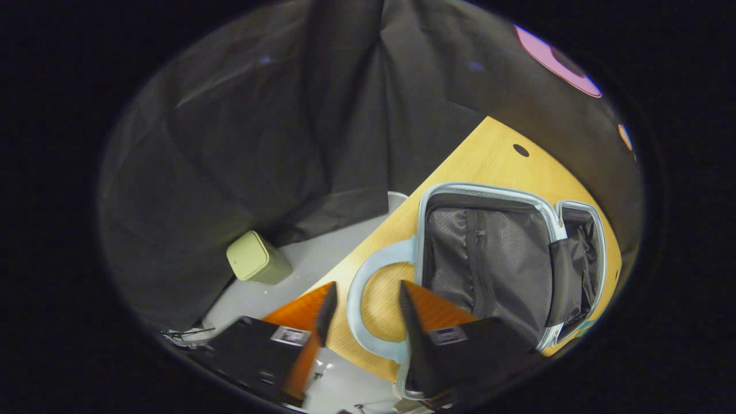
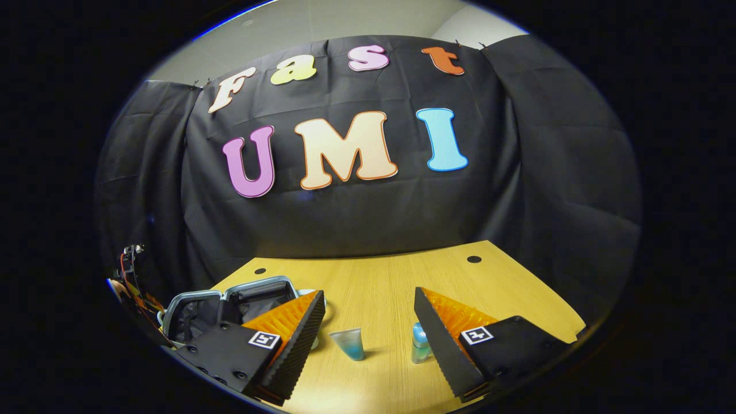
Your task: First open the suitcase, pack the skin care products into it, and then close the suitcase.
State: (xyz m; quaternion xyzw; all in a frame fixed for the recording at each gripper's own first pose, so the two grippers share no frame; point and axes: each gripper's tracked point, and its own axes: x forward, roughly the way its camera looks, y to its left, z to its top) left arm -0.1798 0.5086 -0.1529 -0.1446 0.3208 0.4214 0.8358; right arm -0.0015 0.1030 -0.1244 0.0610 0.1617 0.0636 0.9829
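Note:
The pale blue suitcase (image 1: 486, 253) lies open on the wooden table (image 1: 494, 155), showing its grey mesh lining and a zip. My left gripper (image 1: 368, 284) is open above the suitcase's looped handle (image 1: 355, 276), one finger on each side of the loop. In the right gripper view the open suitcase (image 2: 261, 281) sits at the table's left. My right gripper (image 2: 368, 294) is open low over the table. A small clear tube with blue contents (image 2: 349, 343) lies between its fingers. A small bottle with a blue cap (image 2: 420, 342) stands against the right finger, partly hidden by it.
A pale green bin (image 1: 257, 257) stands on the light floor (image 1: 322, 259) beyond the table's edge. Black cloth walls in the booth. The table (image 2: 402, 276) has two cable holes near its back edge. Wires and equipment (image 2: 129, 270) show at the far left.

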